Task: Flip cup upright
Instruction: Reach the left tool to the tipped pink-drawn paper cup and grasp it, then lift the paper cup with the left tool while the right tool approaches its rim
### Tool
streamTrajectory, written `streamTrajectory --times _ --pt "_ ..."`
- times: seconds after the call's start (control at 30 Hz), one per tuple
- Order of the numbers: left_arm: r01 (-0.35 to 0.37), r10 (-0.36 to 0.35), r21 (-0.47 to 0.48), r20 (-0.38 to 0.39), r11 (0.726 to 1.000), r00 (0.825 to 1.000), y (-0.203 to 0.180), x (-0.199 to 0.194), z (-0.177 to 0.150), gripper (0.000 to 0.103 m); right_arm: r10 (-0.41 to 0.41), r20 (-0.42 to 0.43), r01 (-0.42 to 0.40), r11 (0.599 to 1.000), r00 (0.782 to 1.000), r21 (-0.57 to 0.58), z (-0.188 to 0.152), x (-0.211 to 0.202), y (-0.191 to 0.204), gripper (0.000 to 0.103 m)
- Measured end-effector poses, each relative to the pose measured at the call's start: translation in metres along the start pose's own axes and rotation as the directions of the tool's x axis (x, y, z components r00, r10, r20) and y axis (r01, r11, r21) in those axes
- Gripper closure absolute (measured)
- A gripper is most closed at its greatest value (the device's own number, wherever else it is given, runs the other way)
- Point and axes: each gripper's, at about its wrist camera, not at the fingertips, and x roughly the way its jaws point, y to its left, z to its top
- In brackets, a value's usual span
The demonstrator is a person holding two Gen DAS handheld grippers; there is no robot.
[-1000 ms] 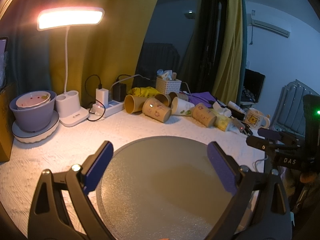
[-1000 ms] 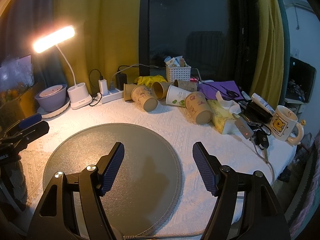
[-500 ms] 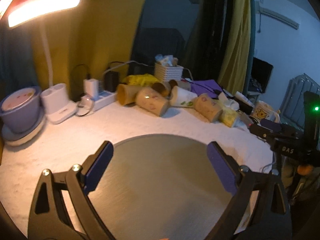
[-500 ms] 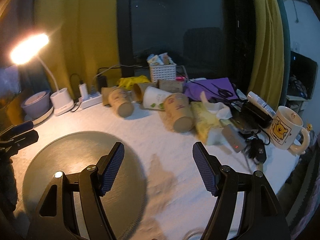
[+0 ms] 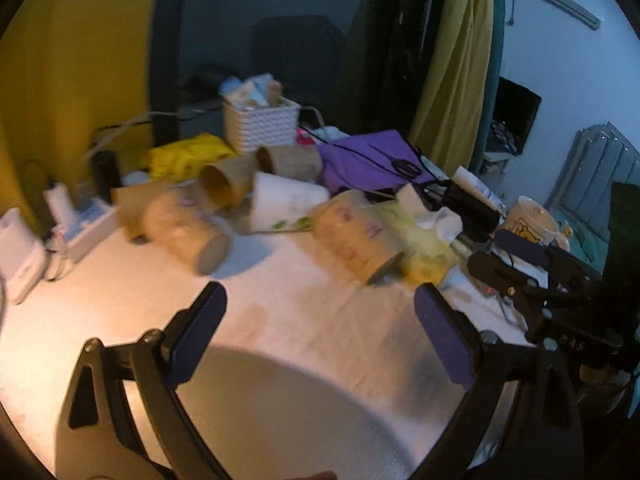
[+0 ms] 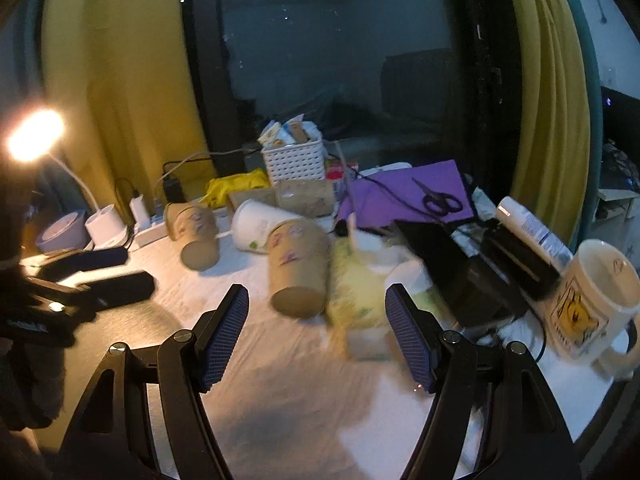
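On table — five tipped cups

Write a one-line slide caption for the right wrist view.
Open right tool faces a brown paper cup lying on its side beside a yellow tissue pack; nothing gripped.

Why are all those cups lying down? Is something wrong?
Yes, they've tipped over. The brown paper cup nearest the right claw lies on its side, and so do the other brown cup and the white cup. Nothing looks spilled.
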Motion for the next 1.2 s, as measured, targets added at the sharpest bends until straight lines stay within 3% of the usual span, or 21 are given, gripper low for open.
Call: streamTrajectory --times 0.37,0.63,0.67,0.7,0.73,0.93,1.2 --pt "0.061 -0.076 -0.124 -0.121 0.990 0.990 -0.013 0.100 0.031 0.007 -0.023 -0.011 0.024 0.999 1.000 0.046 0.018 0.026 -0.042 0.029" --pt "0.108 -0.157 -0.213 -0.230 0.971 0.960 -0.005 0.144 0.028 0.009 -0.040 -0.031 0.042 0.998 0.999 0.054 0.018 0.032 -0.046 0.029" --pt "0.132 -0.183 -0.216 -0.239 0.967 0.954 -0.003 0.149 0.029 0.025 -0.046 -0.031 0.047 0.997 0.998 0.056 0.017 0.030 -0.045 0.029" --pt "0.145 -0.199 -0.218 -0.250 0.965 0.948 -0.002 0.151 0.027 0.035 -0.050 -0.033 0.052 0.997 0.998 0.058 0.016 0.028 -0.045 0.029" --pt "0.140 -0.194 -0.213 -0.255 0.967 0.947 -0.002 0.151 0.027 0.039 -0.059 -0.036 0.061 0.996 0.998 0.060 0.015 0.025 -0.044 0.029" --pt "0.176 -0.211 -0.171 -0.219 0.970 0.953 0.001 0.130 0.023 0.041 -0.096 -0.037 0.098 0.994 0.995 0.058 0.011 0.008 -0.032 0.029" --pt "0.209 -0.227 -0.124 -0.159 0.970 0.961 0.023 0.059 0.000 0.041 -0.106 -0.029 0.107 0.994 0.994 0.038 0.004 -0.017 0.015 0.029"
